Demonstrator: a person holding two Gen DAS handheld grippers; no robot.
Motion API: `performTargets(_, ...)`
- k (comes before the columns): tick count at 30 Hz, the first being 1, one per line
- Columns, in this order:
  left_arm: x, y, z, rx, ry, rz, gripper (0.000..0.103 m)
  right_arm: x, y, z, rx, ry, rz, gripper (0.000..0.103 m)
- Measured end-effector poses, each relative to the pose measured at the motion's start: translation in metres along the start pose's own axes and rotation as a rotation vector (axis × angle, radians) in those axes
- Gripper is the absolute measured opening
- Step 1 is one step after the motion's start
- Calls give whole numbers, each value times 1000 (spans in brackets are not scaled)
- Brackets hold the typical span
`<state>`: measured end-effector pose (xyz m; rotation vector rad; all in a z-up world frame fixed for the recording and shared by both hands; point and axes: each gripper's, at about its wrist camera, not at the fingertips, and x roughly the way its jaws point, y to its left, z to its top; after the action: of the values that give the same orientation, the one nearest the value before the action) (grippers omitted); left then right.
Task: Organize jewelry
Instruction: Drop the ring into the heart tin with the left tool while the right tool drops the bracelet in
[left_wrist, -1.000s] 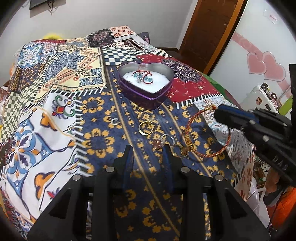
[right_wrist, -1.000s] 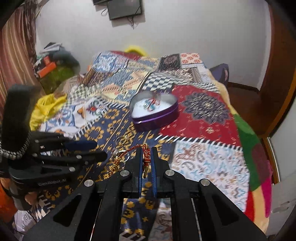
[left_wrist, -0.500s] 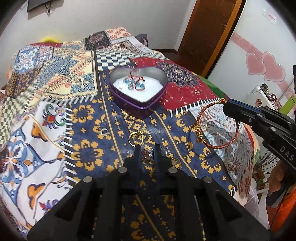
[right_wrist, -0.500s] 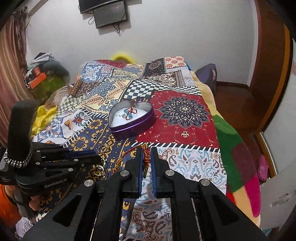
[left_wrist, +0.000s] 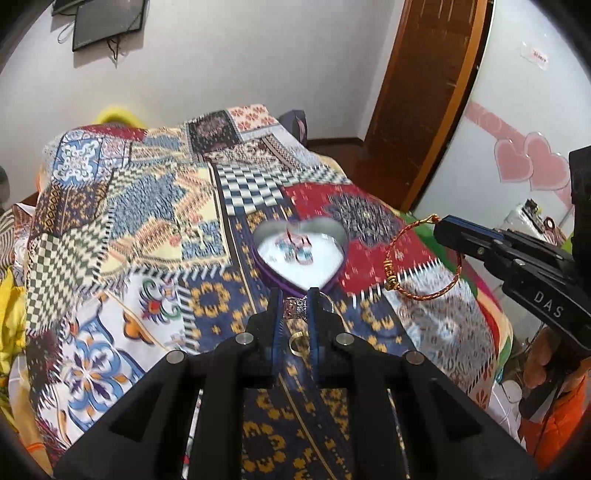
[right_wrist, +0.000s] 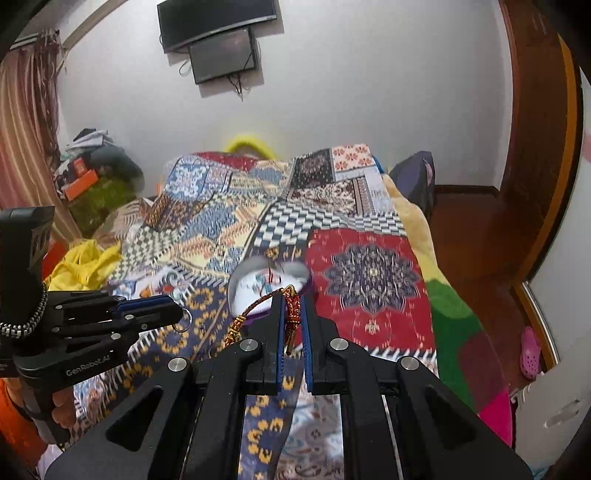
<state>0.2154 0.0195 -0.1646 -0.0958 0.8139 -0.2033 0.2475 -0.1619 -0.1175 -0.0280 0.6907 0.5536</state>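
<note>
My left gripper (left_wrist: 295, 295) is shut on a small silver charm with rings (left_wrist: 294, 307), held above the bed; a ring (right_wrist: 185, 320) hangs from its tip in the right wrist view. My right gripper (right_wrist: 291, 301) is shut on a red and gold braided bracelet (right_wrist: 291, 314), which hangs as a loop (left_wrist: 421, 258) in the left wrist view. A purple heart-shaped tin (left_wrist: 338, 258) with small earrings inside lies on the patchwork bedspread just beyond both grippers; it also shows in the right wrist view (right_wrist: 240, 291).
The patchwork bedspread (left_wrist: 147, 221) covers the whole bed. A gold ring (left_wrist: 298, 341) shows between my left fingers. A wooden door (left_wrist: 424, 92) stands at the right. Clothes and clutter (right_wrist: 85, 173) pile up left of the bed. A screen (right_wrist: 221, 51) hangs on the wall.
My left gripper has lifted the silver charm off the bedspread and moved toward the tin. My right gripper has risen with the bracelet and moved closer to the tin.
</note>
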Motion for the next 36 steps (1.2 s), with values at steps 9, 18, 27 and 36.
performTargets(9,3,11,22,-14,-46,7,11,17,3,16,-4,-24,13,7)
performTargets(18,19,22,38,-26,-54,11,11,41,0,21,4,3,30,7)
performTargets(27,55,32,45,-41,4,1,11,75,-5,20,0,100,57,7)
performTargets(36,90,28,48,-15,75,-1,11,96,-2,16,-44,183,66,7)
